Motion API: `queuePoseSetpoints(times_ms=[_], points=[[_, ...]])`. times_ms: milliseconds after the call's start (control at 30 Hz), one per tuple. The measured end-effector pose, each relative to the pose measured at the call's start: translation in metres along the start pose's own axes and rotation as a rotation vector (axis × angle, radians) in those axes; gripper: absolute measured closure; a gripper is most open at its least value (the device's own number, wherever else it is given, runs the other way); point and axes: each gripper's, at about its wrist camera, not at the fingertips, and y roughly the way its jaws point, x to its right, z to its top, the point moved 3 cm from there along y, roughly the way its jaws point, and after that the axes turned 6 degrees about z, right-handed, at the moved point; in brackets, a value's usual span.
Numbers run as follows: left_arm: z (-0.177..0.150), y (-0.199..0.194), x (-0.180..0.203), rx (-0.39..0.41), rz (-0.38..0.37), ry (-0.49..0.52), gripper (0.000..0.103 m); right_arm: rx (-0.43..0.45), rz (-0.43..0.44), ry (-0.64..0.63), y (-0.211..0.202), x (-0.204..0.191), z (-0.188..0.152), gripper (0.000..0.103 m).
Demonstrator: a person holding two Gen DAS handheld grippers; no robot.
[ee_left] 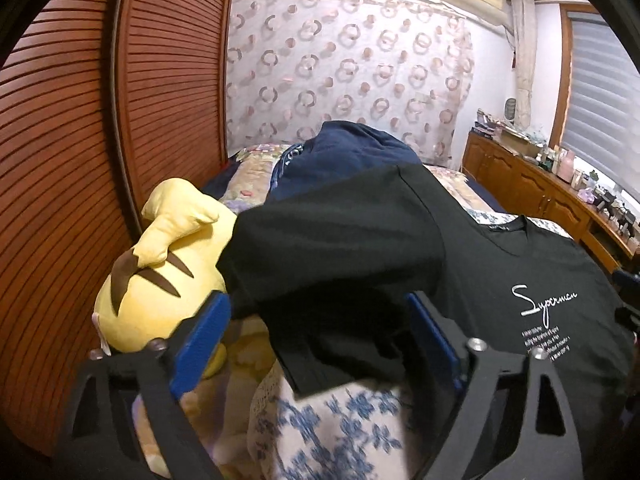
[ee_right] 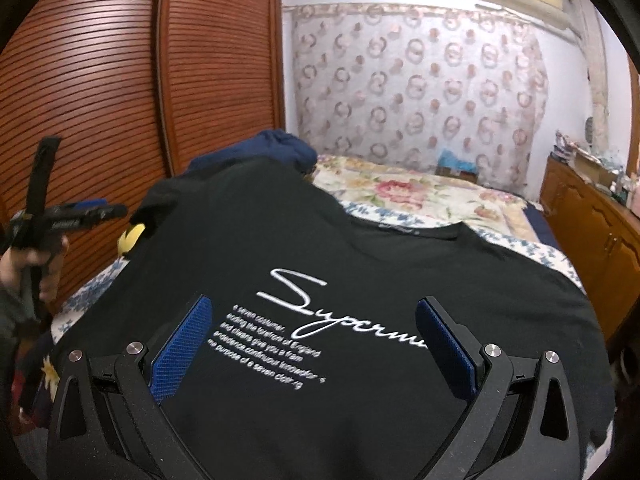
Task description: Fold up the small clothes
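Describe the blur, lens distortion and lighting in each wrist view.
Left wrist view: fisheye bends the brown louvred wardrobe doors; the black printed T-shirt's sleeve is motion-smeared; the window blind glows bright. Right wrist view: the T-shirt's white lettering reads fairly sharp; dark vignette fills the corners.

1. A white script word is seen across the chest of the black T-shirt (ee_right: 360,264); it reads "Superman" in the left wrist view, while in the right wrist view its last letters are hidden behind the right gripper's finger.
2. Small white print is spotted under the script on the same shirt. Parts are made out in the right wrist view: "a seven costumer", "of England", "continuous innovation", "the purpose of a seven clothing". The rest is too blurred to be read.
3. In the left wrist view the same block of print (ee_left: 546,340) is seen only as a smear.
4. A small label inside the collar (ee_left: 498,227) is noticed, but nothing on it can be read.
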Motion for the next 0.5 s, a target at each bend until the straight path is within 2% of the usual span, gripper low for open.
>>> queuePoseSetpoints(times_ms=[100,367,500], points=[[0.006,0.009,-0.002,-0.004,0.009,0.019,0.032,-0.008,0.009,-0.008,0.002,-0.004,-0.004,0.000],[-0.006,0.029,-0.006,-0.064,0.032,0.067,0.034,-0.016,0.013,0.007,0.001,0.000,-0.009,0.000],[-0.008,0.042,-0.012,-0.088,0.043,0.084,0.057,-0.023,0.013,0.012,0.003,0.001,-0.011,0.000]])
